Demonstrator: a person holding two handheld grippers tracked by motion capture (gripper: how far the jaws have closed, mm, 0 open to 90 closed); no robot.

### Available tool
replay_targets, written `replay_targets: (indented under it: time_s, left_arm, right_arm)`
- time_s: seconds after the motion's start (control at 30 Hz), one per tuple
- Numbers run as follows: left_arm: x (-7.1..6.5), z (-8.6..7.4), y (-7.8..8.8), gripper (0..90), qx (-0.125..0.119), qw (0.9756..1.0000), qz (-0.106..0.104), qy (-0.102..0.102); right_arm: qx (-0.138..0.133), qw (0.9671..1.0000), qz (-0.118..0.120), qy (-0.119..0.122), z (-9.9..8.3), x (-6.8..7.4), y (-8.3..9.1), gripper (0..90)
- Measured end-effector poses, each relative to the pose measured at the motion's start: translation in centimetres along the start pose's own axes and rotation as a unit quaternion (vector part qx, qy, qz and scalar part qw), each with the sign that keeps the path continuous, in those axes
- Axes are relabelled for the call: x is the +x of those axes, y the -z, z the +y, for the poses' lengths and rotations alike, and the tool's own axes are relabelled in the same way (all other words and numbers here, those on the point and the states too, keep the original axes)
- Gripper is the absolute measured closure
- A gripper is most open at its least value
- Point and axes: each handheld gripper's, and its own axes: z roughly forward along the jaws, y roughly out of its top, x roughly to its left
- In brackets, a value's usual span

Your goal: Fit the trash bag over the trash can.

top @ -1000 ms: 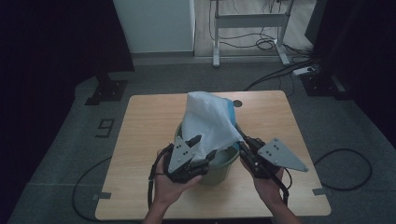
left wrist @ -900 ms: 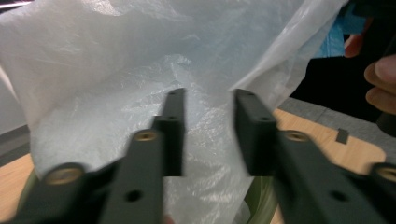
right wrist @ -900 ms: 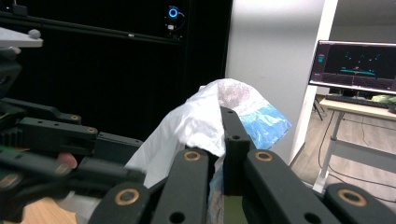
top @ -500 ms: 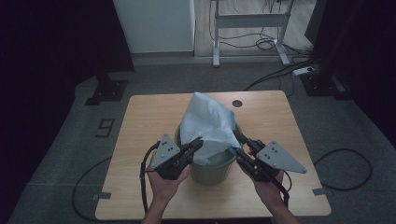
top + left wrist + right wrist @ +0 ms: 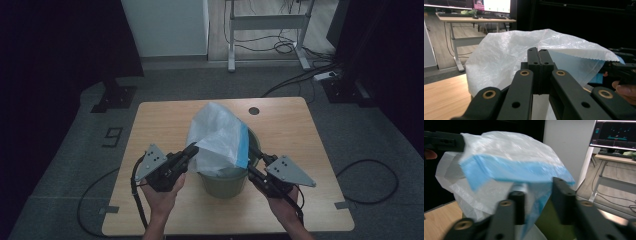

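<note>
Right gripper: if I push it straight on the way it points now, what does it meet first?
Most likely the white plastic bag: the right gripper has the bag's blue-edged film between its parted jaws, the green bin just below.

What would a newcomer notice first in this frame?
A crinkled white plastic bag with a blue edge billows over a round olive-green bin at mid-table. The left tool pinches the bag's left side, jaws shut; the right tool stands at its blue edge.
</note>
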Motion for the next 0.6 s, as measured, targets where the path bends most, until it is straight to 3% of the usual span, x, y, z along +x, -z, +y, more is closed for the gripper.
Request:
replay_targets:
  time_s: [0.17, 0.43, 0.6]
  left_arm:
    - [0.5, -0.7, 0.6, 90.0, 0.003, 1.0, -0.006, 0.003]
    - [1.0, -1.8, 0.9, 90.0, 0.013, 0.9997, -0.015, 0.011]
    - [0.9, -2.2, 0.2, 90.0, 0.02, 0.9994, -0.023, 0.016]
  right_arm:
    - [-0.01, 0.9999, -0.007, -0.003, 0.0, -0.9, 0.3, 88.1]
    - [-0.027, 0.9991, -0.031, -0.005, 0.4, -2.2, 0.8, 88.7]
    - [-0.049, 0.9975, -0.049, -0.014, 1.2, -3.2, 1.7, 88.7]
